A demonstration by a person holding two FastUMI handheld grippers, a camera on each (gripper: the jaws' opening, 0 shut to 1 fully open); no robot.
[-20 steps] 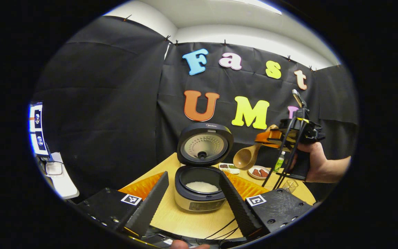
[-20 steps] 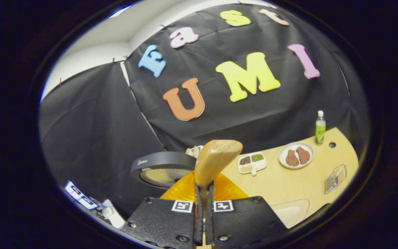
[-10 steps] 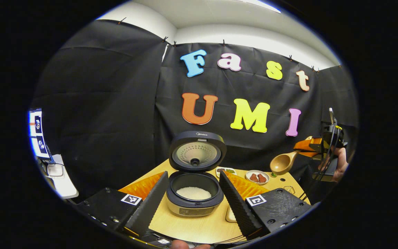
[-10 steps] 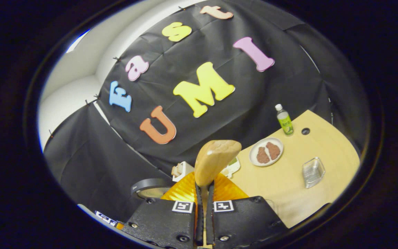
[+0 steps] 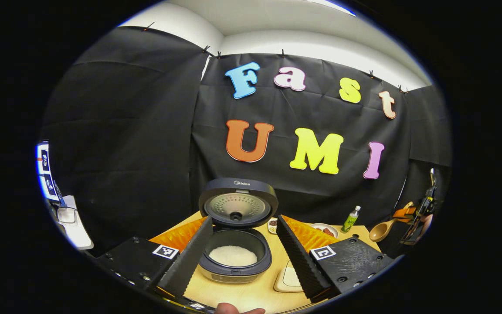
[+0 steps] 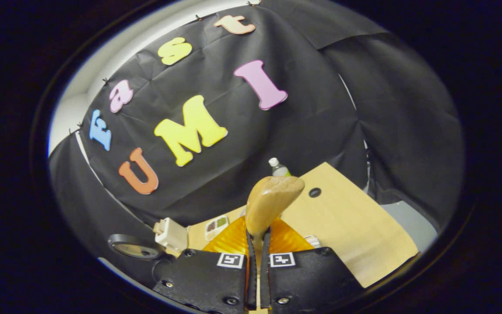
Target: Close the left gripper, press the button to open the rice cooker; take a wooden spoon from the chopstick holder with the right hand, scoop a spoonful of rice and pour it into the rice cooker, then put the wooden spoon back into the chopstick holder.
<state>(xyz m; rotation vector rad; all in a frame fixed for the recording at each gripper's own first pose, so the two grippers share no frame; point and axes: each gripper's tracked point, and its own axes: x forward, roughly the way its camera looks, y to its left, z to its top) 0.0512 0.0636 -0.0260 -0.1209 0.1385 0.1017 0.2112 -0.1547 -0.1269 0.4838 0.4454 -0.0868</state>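
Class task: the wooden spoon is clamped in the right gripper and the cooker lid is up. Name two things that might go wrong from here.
1. The wooden spoon is pinched only at its handle by the right gripper; it may twist.
2. The rice cooker stands open between the left gripper's spread fingers; a careless move might knock it.

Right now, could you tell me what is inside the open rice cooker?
The rice cooker holds a layer of white rice across the bottom of its pot. Its near inner wall is hidden behind the rim.
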